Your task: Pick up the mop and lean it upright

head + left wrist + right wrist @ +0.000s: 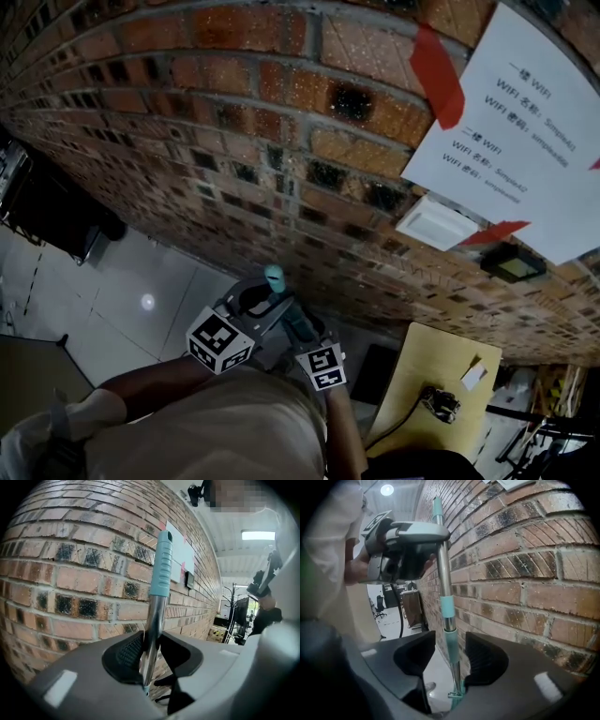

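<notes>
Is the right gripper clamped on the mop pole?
No: the right gripper has its jaws apart, and the mop pole stands between them with a clear gap beside it.

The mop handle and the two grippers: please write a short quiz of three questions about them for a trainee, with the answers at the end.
1. True or false: the left gripper is closed on the mop handle.
2. Choose one. The right gripper is: A) open, with the mop handle between its jaws; B) shut tight on the mop handle; C) holding a cloth.
3. In a few words: what stands directly behind the mop handle?

Key
1. True.
2. A.
3. The brick wall.
</notes>
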`<state>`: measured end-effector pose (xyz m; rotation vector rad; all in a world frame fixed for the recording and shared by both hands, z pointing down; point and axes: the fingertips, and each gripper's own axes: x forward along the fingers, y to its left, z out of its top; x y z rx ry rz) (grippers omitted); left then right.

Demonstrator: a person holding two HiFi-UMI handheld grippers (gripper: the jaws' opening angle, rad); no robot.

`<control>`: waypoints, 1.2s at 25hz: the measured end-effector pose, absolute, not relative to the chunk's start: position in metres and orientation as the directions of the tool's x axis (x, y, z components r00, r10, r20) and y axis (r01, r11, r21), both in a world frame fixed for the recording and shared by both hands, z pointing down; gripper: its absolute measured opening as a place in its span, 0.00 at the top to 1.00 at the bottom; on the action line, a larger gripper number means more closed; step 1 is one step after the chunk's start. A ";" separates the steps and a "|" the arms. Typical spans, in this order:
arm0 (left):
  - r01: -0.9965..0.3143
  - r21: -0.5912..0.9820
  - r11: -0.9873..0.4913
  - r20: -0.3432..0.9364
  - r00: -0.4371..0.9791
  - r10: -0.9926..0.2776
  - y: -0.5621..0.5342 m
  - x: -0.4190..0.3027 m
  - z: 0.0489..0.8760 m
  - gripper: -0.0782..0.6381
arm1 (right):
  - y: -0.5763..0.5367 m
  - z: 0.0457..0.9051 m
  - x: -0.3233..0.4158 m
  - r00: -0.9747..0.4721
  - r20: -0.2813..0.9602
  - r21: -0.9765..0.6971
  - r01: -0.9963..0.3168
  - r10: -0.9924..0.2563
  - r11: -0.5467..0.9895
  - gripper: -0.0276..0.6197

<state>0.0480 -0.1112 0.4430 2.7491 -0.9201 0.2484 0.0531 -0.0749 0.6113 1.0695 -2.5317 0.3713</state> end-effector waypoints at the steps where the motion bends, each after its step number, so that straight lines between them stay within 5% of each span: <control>1: -0.603 0.163 -0.781 0.230 0.793 -0.564 -0.110 0.051 0.439 0.71 | -0.076 0.613 0.052 -0.641 0.433 -0.093 -0.731 -0.634 0.676 0.65; 30: -0.470 0.200 -0.860 0.158 0.881 -0.445 -0.089 0.087 0.389 0.70 | -0.085 0.631 0.059 -0.557 0.441 0.003 -0.783 -0.704 0.622 0.73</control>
